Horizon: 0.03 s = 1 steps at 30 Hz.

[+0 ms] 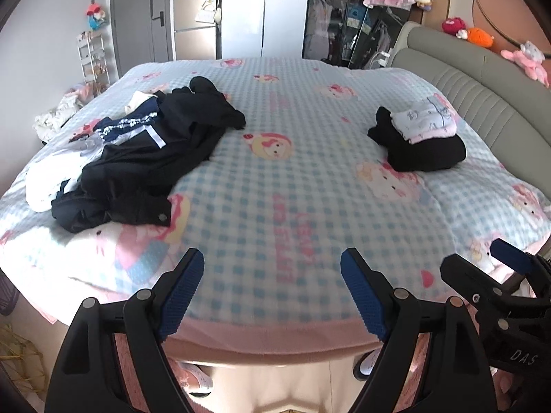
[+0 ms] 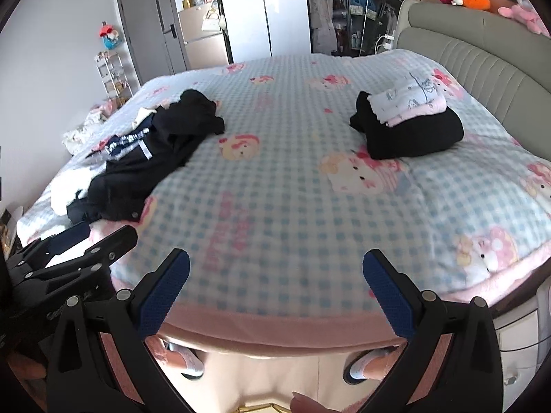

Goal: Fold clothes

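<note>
Left wrist view: left claw is spread wide w/ nothing in it, hovering over the near edge of the bed. The unfolded pile sits ahead and off to its left, well apart. Mostly dark stuff, some white under it. Looks soft and floppy, prob light, so I'd pinch a hem or the waistband edge nearest the claw, not the bunched middle. The folded stack is ahead-right, also well apart. Right claw pokes in just beside on the right.

Right wrist view: right claw is also wide open, empty, level over the same bed edge and pointing fwd. Pile is far ahead-left, stack ahead-right. Left claw shows at the left edge, jaws apart.
</note>
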Available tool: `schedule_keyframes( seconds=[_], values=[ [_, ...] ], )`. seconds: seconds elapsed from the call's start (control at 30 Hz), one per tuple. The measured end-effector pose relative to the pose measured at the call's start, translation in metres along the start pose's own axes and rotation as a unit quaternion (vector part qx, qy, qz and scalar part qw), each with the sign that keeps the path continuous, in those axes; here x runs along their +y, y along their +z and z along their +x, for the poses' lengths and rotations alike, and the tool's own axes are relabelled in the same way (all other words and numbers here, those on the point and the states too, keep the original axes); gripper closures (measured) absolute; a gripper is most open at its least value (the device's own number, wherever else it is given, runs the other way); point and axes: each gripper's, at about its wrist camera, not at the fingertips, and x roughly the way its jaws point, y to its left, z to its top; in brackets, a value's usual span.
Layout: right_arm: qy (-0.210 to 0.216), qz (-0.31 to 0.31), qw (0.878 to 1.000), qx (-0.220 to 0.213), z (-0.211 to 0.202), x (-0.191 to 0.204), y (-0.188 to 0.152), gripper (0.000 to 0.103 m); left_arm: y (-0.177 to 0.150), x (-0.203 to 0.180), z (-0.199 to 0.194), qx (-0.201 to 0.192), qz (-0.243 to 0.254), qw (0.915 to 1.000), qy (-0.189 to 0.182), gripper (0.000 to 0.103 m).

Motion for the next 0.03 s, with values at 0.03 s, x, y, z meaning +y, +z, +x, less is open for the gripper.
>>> schedule_keyframes(
  seconds=[0.03],
  values=[
    [0.006,0.001,1.000,0.006,0.0022,-0.0008,-0.0007,0.001,-0.0010,-0.0006,0.0002,0.001,0.001,1.0000,0.000,0.019]
  ],
)
